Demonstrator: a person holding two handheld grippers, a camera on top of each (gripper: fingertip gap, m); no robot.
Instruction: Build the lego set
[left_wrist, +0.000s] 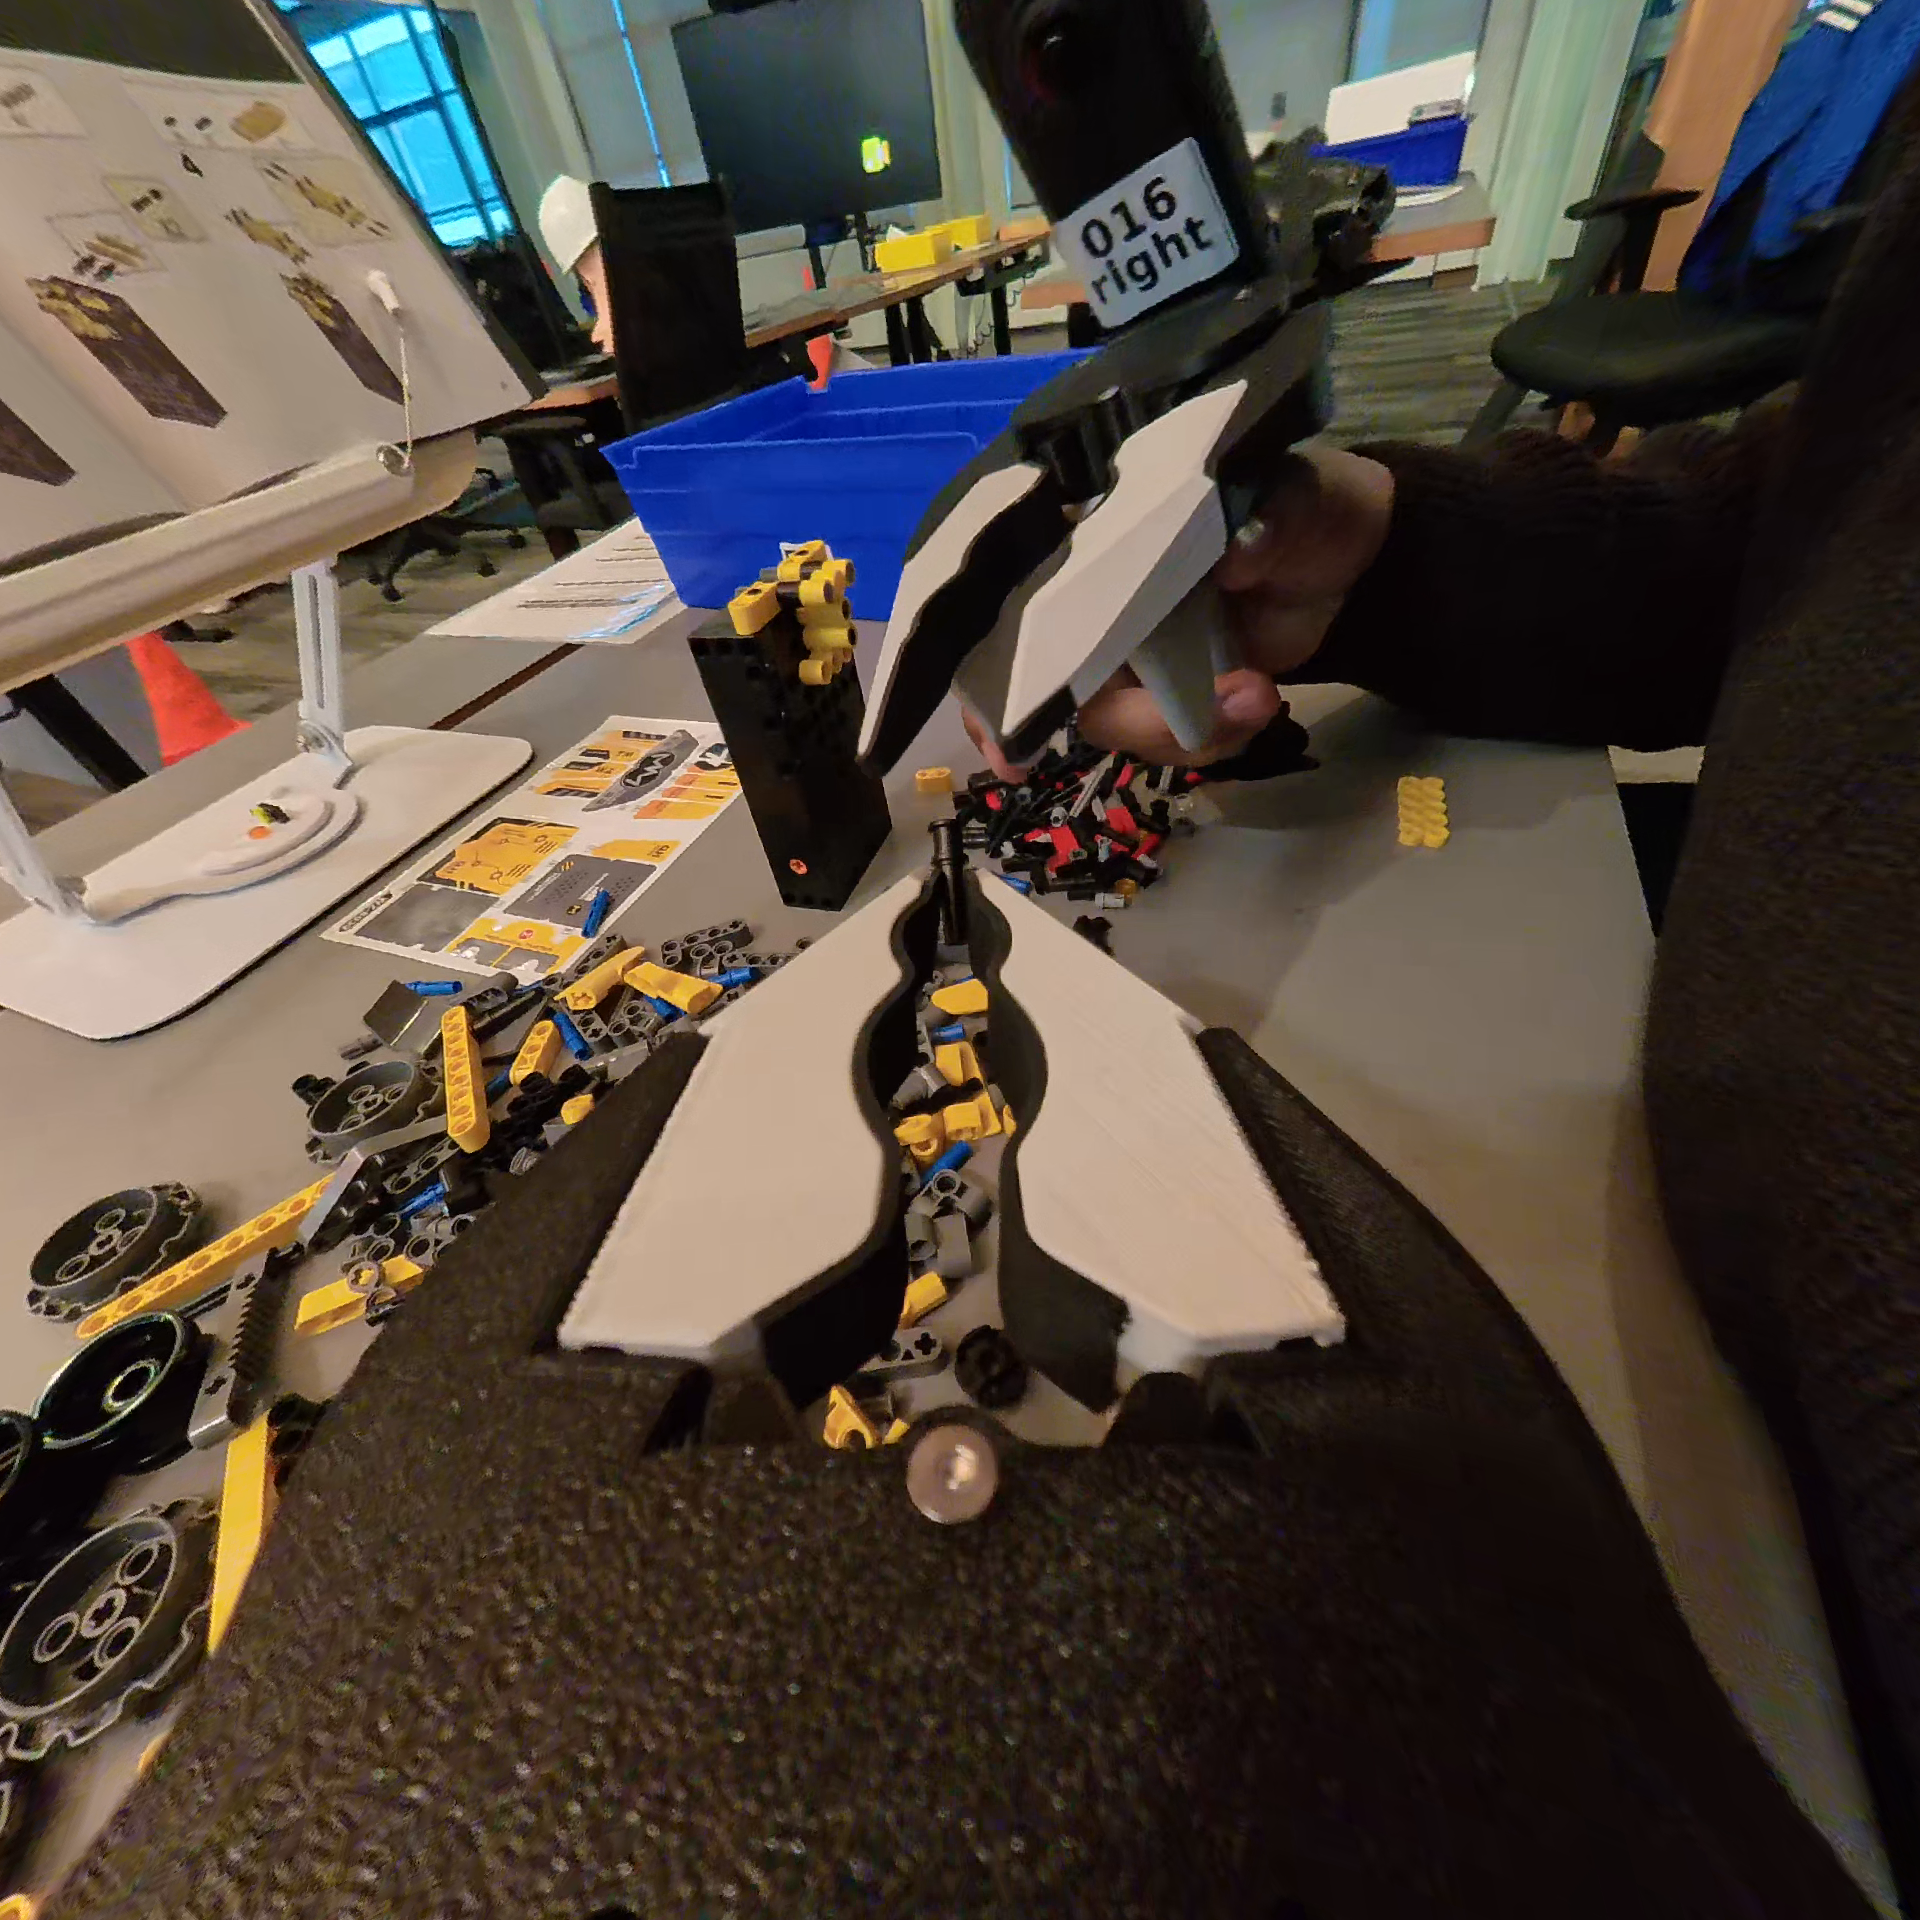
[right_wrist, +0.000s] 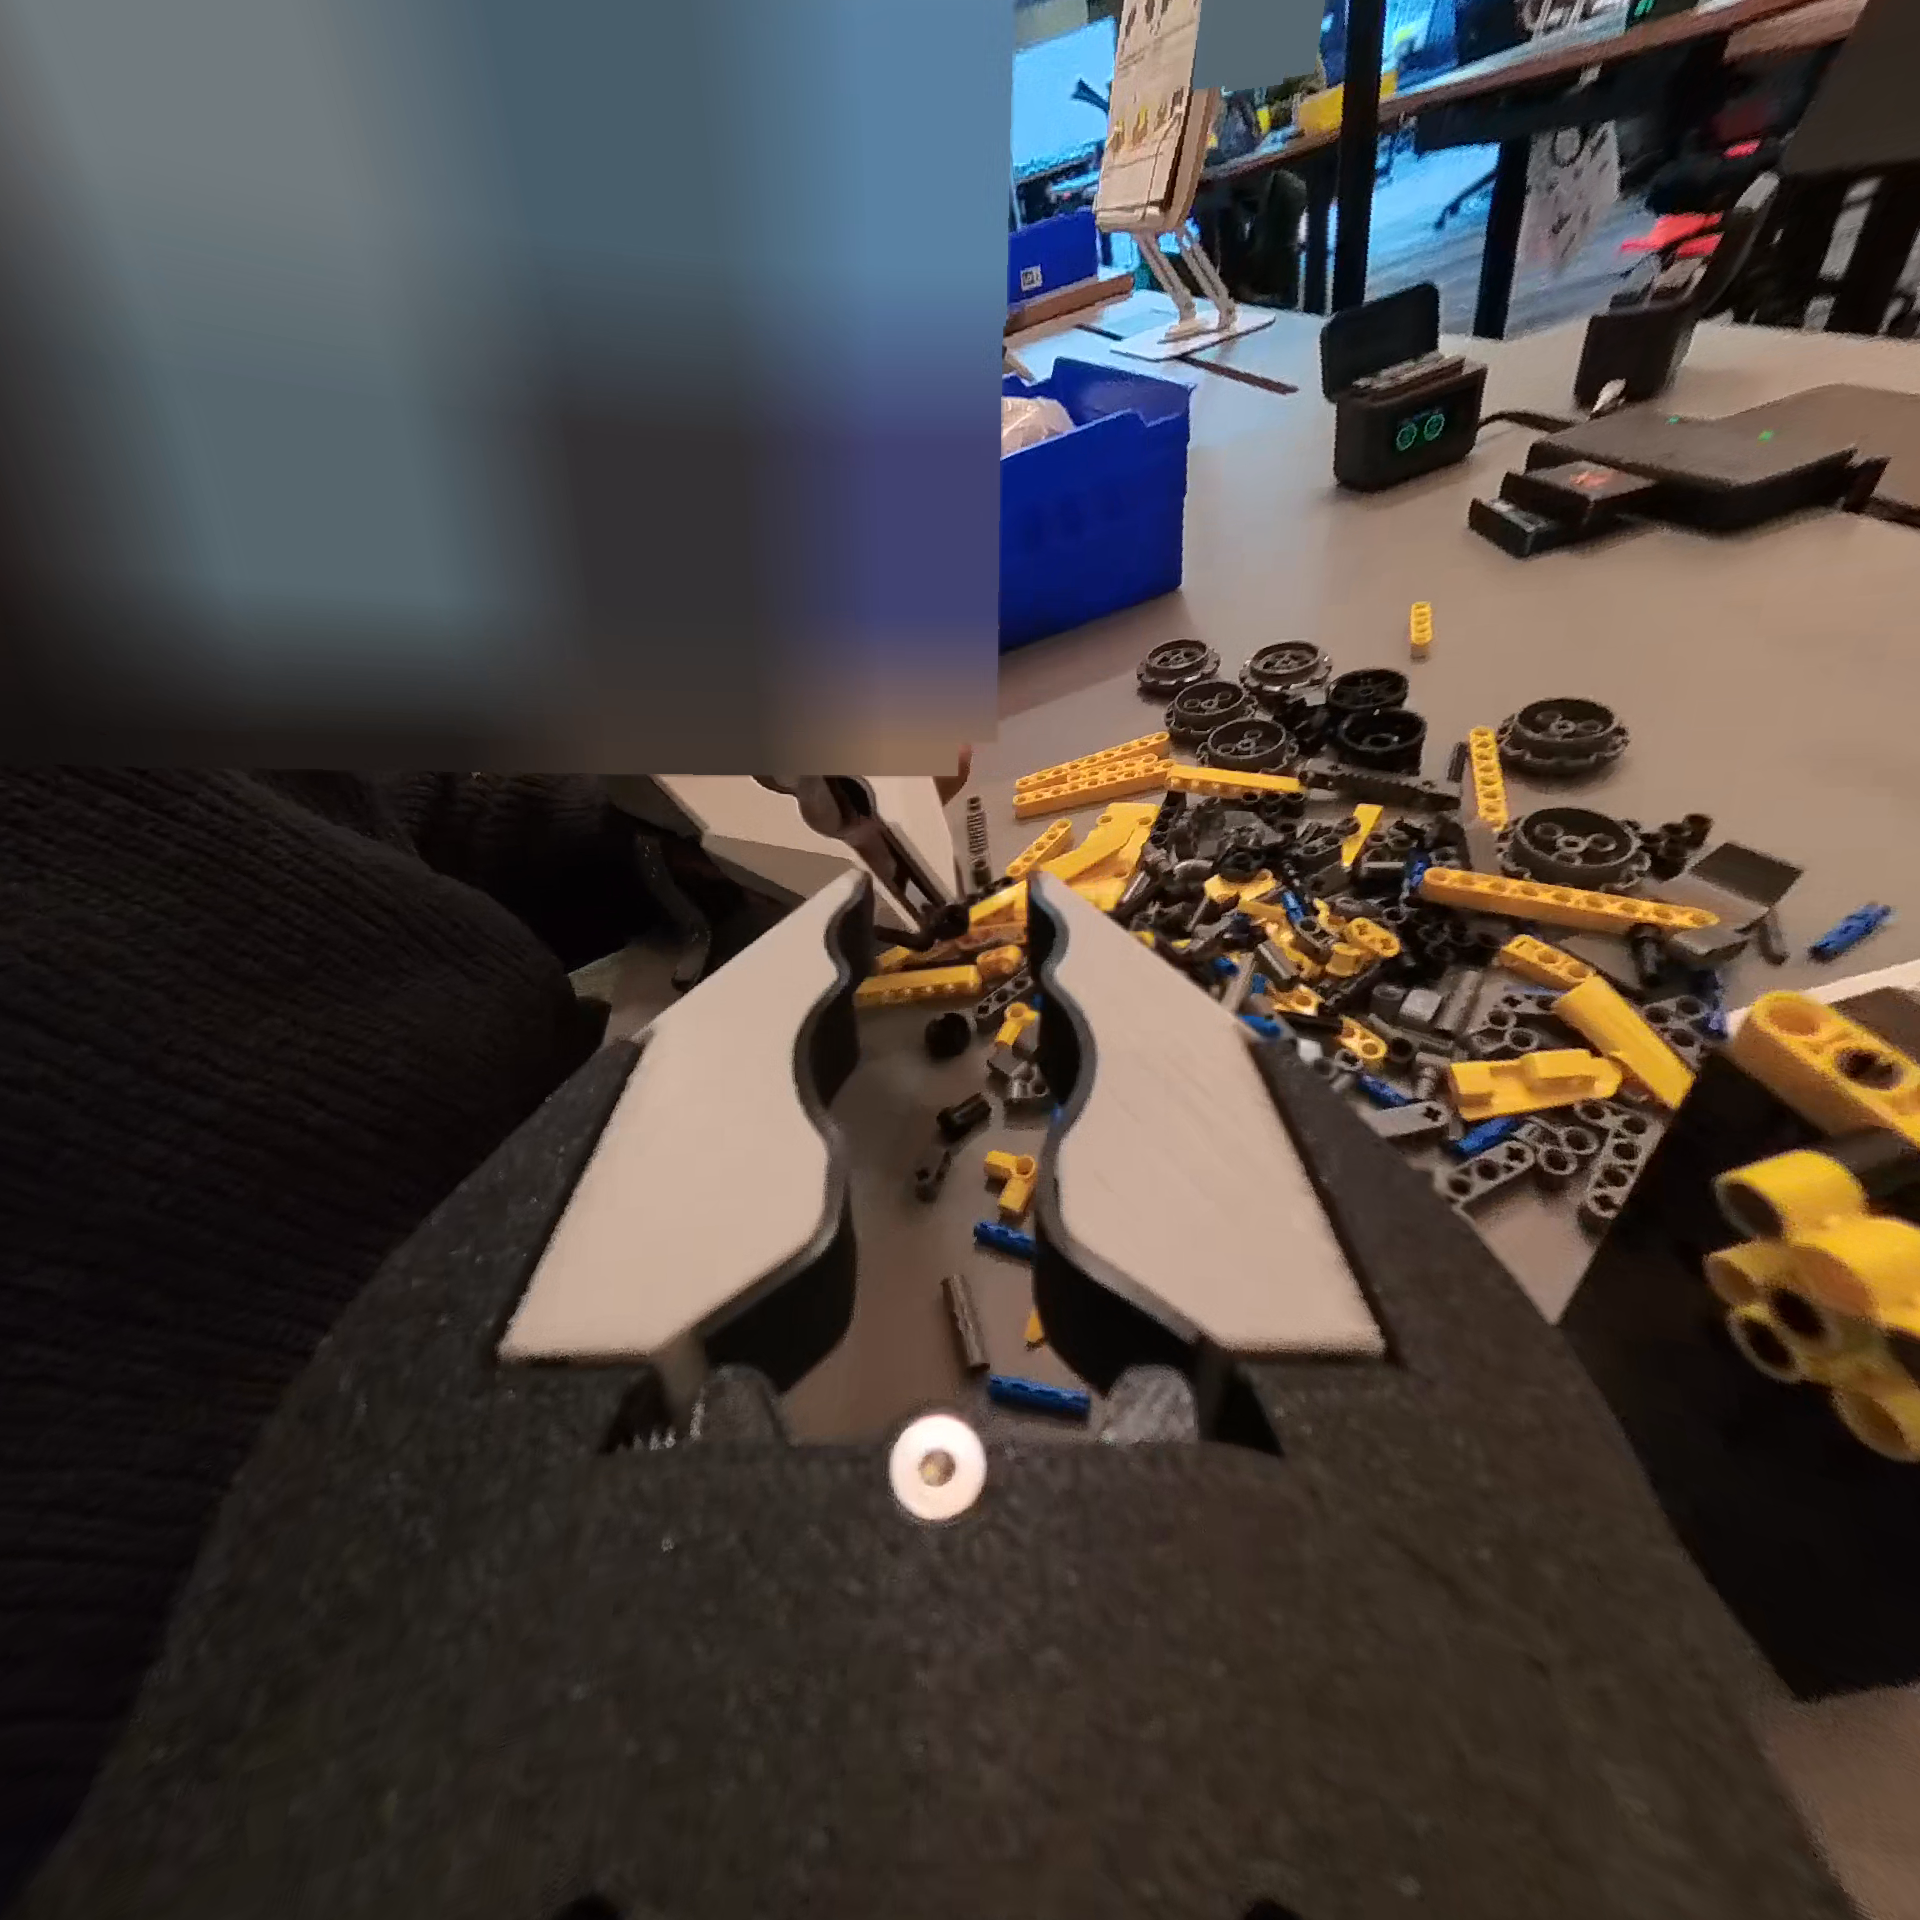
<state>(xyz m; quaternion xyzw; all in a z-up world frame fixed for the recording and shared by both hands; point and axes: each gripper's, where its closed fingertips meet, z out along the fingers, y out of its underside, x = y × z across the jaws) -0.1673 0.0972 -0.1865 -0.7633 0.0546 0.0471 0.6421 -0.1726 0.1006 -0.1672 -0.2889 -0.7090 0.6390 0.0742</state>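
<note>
My left gripper (left_wrist: 950, 902) is shut on a small black pin (left_wrist: 945, 864), which stands upright between its tips, just above the grey table (left_wrist: 1403, 1039). It also shows in the right wrist view (right_wrist: 914, 847), just beyond my right fingertips. My right gripper (right_wrist: 951, 894) is open and empty, tilted down over a heap of yellow, grey and black building parts (right_wrist: 1299, 935). In the left wrist view it (left_wrist: 940, 743) hangs beside a black block tower (left_wrist: 800, 779) topped with yellow connectors (left_wrist: 805, 608). The tower also shows at the right edge of the right wrist view (right_wrist: 1766, 1351).
A pile of red and black pins (left_wrist: 1070, 821) lies behind my left tips. A blue bin (left_wrist: 790, 468), a sticker sheet (left_wrist: 561, 842), an instruction booklet on a white stand (left_wrist: 208, 270), black wheels (right_wrist: 1278, 707) and black devices (right_wrist: 1683, 468) are on the table. Both grippers' tips are close together, under 4 cm apart.
</note>
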